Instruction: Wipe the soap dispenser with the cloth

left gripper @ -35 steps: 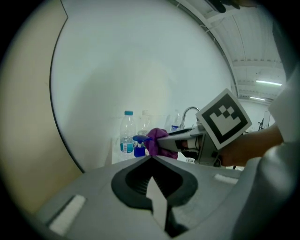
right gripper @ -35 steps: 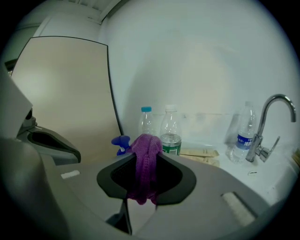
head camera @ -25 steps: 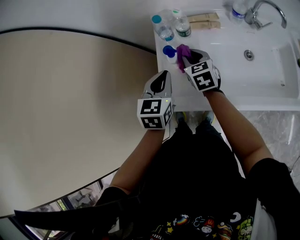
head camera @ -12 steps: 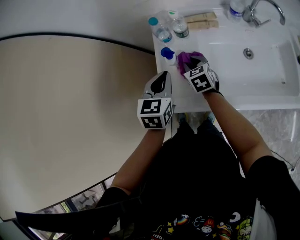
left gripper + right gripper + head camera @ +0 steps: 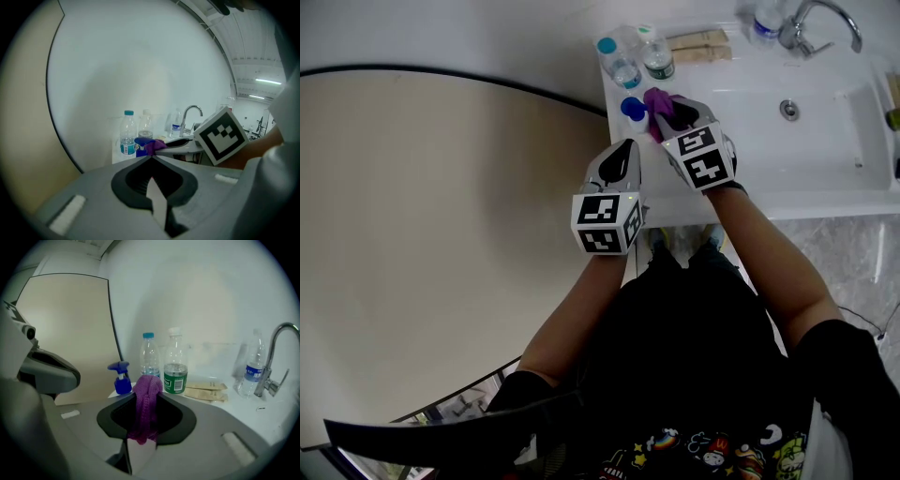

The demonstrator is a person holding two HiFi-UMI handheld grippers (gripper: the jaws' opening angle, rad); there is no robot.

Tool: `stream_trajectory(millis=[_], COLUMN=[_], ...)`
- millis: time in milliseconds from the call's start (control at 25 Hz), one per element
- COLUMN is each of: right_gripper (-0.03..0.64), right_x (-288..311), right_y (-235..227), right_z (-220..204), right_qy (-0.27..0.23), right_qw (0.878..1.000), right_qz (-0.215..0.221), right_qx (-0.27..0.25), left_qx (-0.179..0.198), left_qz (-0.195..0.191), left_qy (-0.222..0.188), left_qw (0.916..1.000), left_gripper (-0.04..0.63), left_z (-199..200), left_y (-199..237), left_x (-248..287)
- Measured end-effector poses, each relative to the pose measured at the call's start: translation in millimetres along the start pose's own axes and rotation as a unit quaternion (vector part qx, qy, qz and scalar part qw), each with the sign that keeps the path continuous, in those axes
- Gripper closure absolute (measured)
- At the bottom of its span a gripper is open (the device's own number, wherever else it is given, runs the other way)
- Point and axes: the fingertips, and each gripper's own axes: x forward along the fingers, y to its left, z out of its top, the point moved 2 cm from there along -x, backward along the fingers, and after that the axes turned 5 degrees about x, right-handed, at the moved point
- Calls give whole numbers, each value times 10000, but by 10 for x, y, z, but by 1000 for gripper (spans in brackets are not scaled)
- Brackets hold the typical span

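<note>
The soap dispenser (image 5: 634, 111) has a blue pump head and stands at the counter's left edge; it shows too in the right gripper view as a blue pump (image 5: 121, 378) and in the left gripper view (image 5: 141, 145). A purple cloth (image 5: 146, 405) is pinched in my right gripper (image 5: 667, 114), which is shut on it, with the cloth (image 5: 657, 101) just right of the dispenser. My left gripper (image 5: 623, 157) hangs shut and empty in front of the counter's left corner.
Two water bottles (image 5: 609, 52) (image 5: 656, 54) stand behind the dispenser. Paper packets (image 5: 701, 43) lie along the back. A third bottle (image 5: 766, 23) stands by the faucet (image 5: 823, 19) over the white sink basin (image 5: 825, 122). A beige panel (image 5: 441, 234) fills the left.
My right gripper has shifted a little left and farther back with the cloth, closer to the dispenser's pump. The left gripper has hardly moved.
</note>
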Motion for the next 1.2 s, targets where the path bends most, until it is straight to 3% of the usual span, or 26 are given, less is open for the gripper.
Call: stream_trajectory(millis=[240,600,1200], right_gripper=[492,492,492], right_x=[-145,-329,63], right_y=[128,474,455], right_z=[140,-137,-831], right_qy=[-160,-15,822], right_qw=[9999,9999,9957], right_qz=[-33,3,-273], right_qx=[26,-159,-342], left_qx=[-10,-50,-167], left_qz=[-107,-267,-430], left_qy=[-84,-95,172], left_qw=[9999,9996,9988], left_gripper=[595,595,595], left_z=[29,-40,-401], left_y=[56,94,208], left_x=[-34,-112,-288])
